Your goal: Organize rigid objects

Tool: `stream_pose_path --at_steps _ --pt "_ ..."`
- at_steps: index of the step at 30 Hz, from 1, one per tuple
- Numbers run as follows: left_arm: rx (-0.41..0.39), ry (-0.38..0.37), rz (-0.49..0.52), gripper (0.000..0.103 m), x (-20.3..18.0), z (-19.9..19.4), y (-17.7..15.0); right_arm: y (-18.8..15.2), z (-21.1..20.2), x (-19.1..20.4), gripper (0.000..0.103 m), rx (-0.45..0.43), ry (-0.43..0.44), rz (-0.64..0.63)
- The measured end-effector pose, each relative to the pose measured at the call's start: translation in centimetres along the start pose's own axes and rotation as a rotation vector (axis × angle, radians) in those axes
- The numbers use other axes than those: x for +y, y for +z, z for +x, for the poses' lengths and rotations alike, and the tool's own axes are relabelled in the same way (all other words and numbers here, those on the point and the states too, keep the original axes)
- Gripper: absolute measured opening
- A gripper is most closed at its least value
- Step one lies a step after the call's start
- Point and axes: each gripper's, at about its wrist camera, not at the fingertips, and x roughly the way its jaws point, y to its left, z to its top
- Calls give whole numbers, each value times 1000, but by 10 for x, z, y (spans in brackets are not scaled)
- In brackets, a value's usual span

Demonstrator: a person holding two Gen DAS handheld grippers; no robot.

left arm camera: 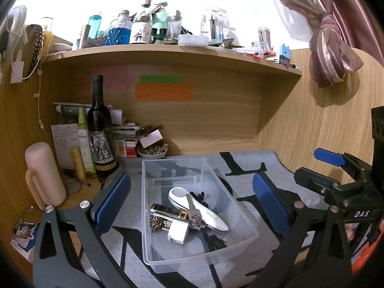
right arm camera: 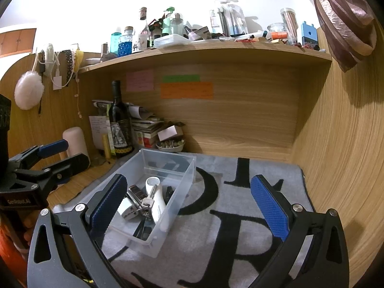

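Looking along the left claw (left arm camera: 192,201), a wooden desk (left arm camera: 79,194) sat in a wood-panelled nook w/ a cluttered shelf (left arm camera: 172,54) above and a pink curtain (left arm camera: 333,48) knotted at right. A grey mat (left arm camera: 240,165) w/ big black letters covered the desk. The clear bin (left arm camera: 192,204) lay on the mat, directly between the wide-open blue pads, claw holding nothing. In the bin: a white handheld magnifier (left arm camera: 192,206), keys (left arm camera: 194,213), a white plug adapter (left arm camera: 177,232), a gold-trimmed lighter (left arm camera: 168,211). A wine bottle (left arm camera: 100,129) w/ an elephant label stood back left, a pink flask (left arm camera: 43,175) nearer. The right claw (left arm camera: 300,170) showed at right, marked "DAS".

From the right wrist, same mat (right arm camera: 252,192), letters "R" and part of an "O" legible. The right claw (right arm camera: 192,204) was spread wide, empty; the bin (right arm camera: 168,192) sat left of centre, its near-left part behind the left pad. Pink, green & orange notes (right arm camera: 187,90) were stuck on the back panel, writing too small to read. The left claw (right arm camera: 62,153) appeared at far left, open, tag reading approx. "GenRobot.AI".
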Motion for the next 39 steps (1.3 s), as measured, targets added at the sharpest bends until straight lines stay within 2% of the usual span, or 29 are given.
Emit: stream_pose_path --at_steps 18,39 --pt "3 -1 -7 103 2 3 0 0 0 1 103 -3 -6 4" --pt "27 -42 -27 103 3 6 -3 1 -1 1 103 -10 -12 13"
